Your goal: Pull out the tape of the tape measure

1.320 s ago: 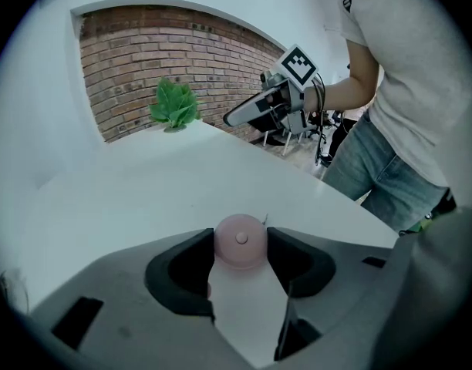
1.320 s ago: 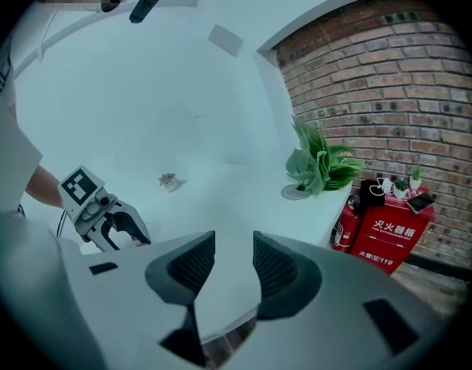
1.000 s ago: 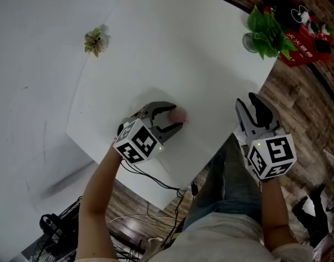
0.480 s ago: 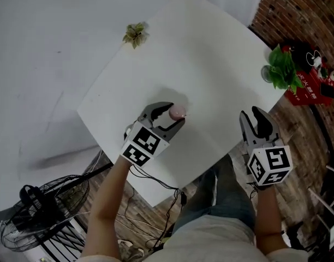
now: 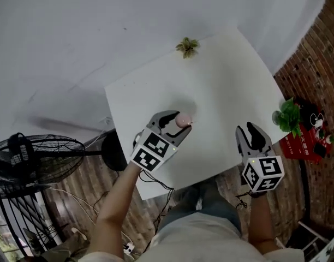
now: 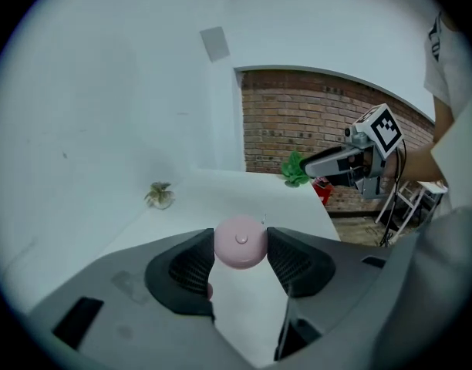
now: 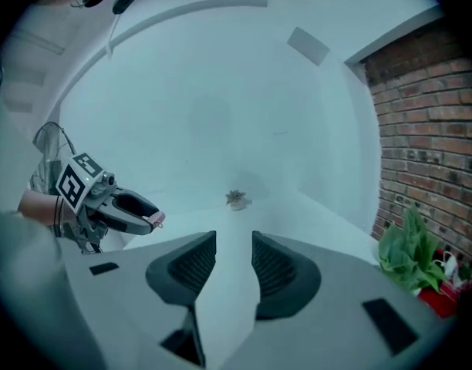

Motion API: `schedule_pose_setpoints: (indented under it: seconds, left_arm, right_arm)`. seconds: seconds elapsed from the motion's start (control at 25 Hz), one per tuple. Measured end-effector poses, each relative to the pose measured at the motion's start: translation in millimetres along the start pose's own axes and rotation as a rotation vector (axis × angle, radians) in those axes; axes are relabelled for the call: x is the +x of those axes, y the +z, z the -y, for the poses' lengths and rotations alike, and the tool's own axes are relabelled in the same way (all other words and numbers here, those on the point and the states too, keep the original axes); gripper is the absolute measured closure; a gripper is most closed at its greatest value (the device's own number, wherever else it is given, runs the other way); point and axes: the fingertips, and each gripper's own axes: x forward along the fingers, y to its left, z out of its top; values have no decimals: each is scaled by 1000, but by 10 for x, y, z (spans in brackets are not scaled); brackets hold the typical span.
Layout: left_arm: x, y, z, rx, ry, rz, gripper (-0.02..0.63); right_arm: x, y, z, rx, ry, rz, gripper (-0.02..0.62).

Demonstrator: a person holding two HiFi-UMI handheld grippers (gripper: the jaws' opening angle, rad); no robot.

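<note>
Over the near half of the white table, the left tool is clamped on the pink, round tape measure, one ribbed pad pressing each side of the case. No tape shows pulled out of it. Whether the case rests on the table or hangs just above it cannot be told. The right tool is at the near right edge of the table, well apart from the left one. Its jaws stand a narrow gap apart with nothing between them.

Compared with half a second ago, neither grip has changed: the left tool still holds the tape measure and the right tool is still empty, on the same side. What has changed is the head view. The table now sits higher and smaller in the picture and looks turned. The small dried plant on its far corner has gone from upper left to upper middle. The green plant and the red box beside it have dropped lower along the right edge, by the brick wall. The black fan on the wooden floor at the left shows much more fully than before.
</note>
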Motion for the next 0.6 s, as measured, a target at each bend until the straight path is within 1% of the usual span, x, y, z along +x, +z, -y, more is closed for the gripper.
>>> schedule_pose_setpoints:
  seconds: [0.16, 0.28, 0.44, 0.6]
  left_arm:
    - [-335, 48, -91, -89, 95, 55, 393]
    - [-606, 76, -168, -139, 161, 86, 393]
    - [-978, 100, -223, -184, 248, 124, 393]
    - [-1263, 36, -241, -207, 304, 131, 393]
  right_arm:
    - [103, 265, -287, -90, 103, 13, 449]
    - [196, 451, -570, -149, 193, 26, 449]
    - [259, 619, -1015, -225, 324, 46, 451]
    - [266, 751, -1475, -280, 456, 79, 453]
